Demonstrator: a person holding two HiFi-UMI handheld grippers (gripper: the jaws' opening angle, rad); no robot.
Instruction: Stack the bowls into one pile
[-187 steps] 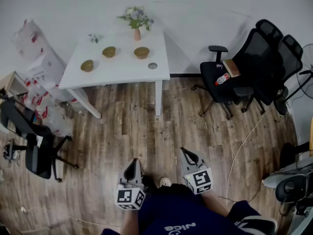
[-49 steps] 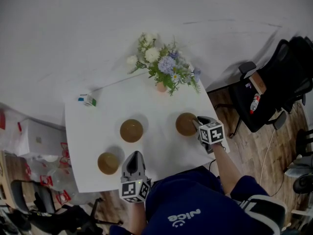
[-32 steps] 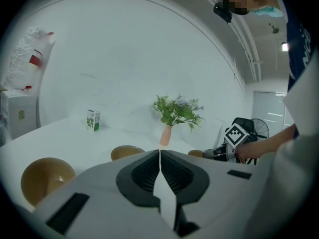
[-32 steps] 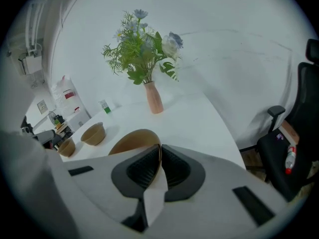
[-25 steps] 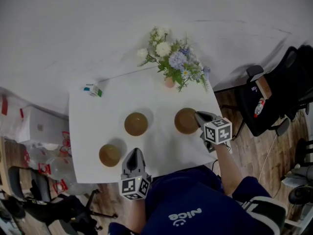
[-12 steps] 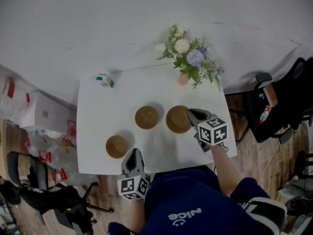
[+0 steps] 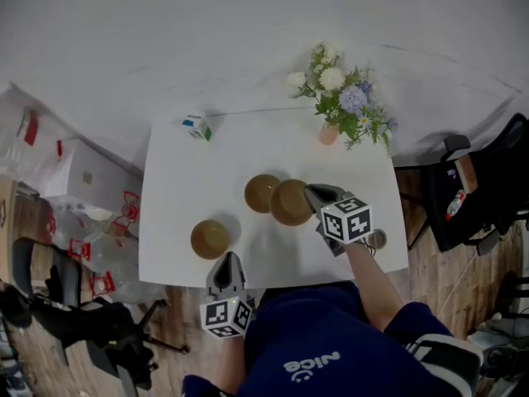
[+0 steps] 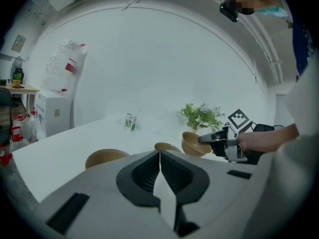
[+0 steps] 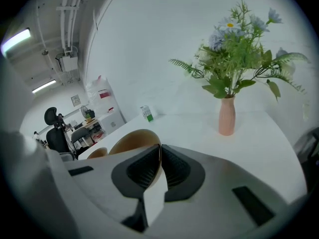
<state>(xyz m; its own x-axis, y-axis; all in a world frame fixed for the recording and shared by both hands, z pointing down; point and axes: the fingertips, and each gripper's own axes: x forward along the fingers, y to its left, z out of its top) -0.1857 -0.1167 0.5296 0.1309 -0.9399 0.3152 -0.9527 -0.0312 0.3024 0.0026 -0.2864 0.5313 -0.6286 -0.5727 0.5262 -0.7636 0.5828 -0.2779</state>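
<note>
Seen from above, a white tabletop (image 7: 182, 180) carries three brown bowls, and none is yet nested in another. The right tongs (image 7: 313, 193) are clamped on the rim of one bowl (image 7: 289, 203), holding it just off the tabletop. It is close beside the middle bowl (image 7: 259, 192) and overlaps that bowl's edge from this angle. The third bowl (image 7: 210, 239) sits apart, toward the near left corner. The left tongs (image 7: 228, 260) are pressed together with nothing between them and hover at the near edge. The job looks barely begun: the lifted bowl probably goes into the middle one, and the third bowl is left to gather. A small green-and-white carton (image 7: 197, 126) stands at the far left, its print too small to read. A pink vase (image 7: 329, 134) of flowers stands at the far right. The person's dark shirt (image 7: 306, 346) shows the word "nice", upside down.
</note>
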